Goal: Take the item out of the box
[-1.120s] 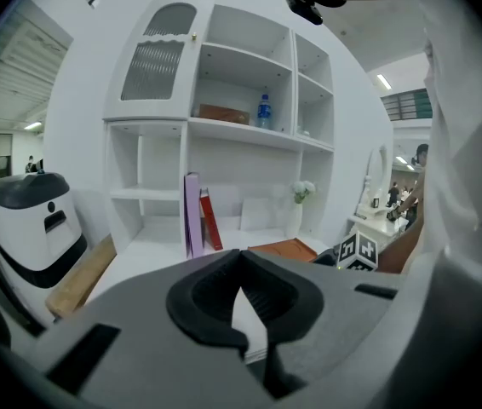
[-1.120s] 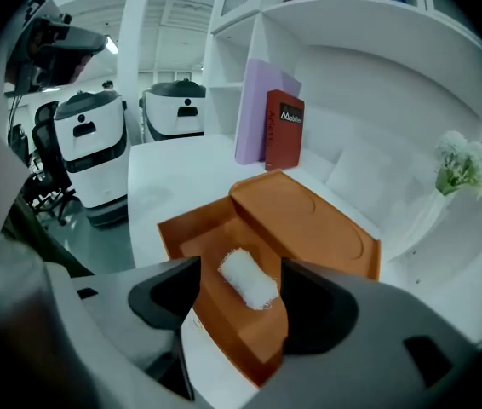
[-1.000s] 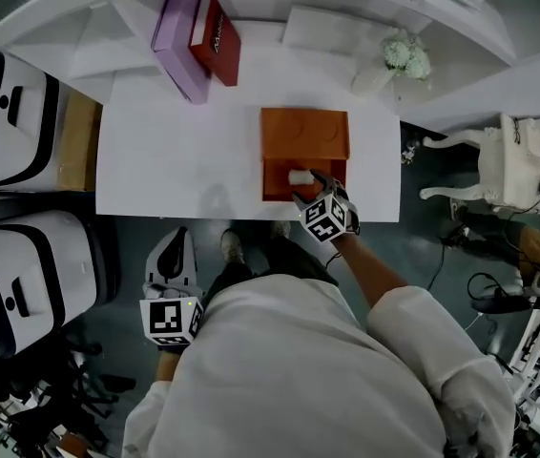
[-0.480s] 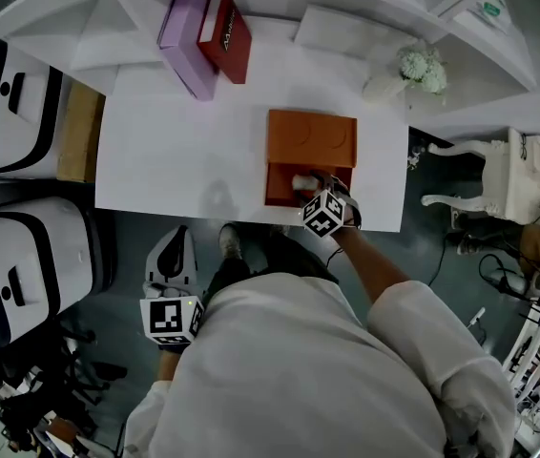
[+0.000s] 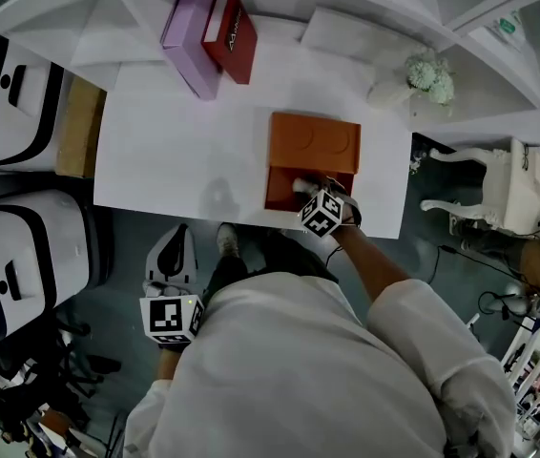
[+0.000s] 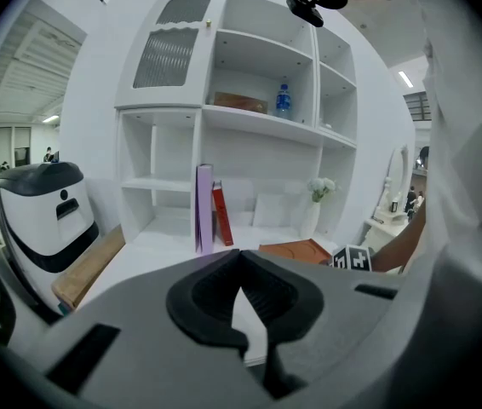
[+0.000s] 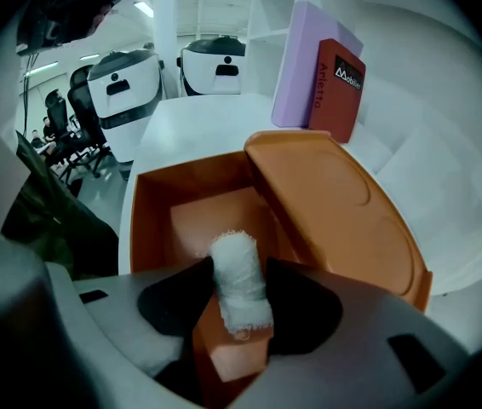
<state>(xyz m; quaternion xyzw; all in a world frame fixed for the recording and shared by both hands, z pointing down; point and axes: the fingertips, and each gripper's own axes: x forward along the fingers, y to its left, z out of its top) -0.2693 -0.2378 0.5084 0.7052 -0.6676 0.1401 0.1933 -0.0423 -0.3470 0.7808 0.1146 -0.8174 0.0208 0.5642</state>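
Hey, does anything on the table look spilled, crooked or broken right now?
Nothing stands out. The orange box lies open on the table, lid folded back, and the white roll inside looks intact.

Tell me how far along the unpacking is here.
Done: the orange box stands open, lid flipped back. In hand: the right gripper, whose jaws have just been closing, pinches the white roll down inside the box. To do: lift it out. The left gripper is shut, empty.
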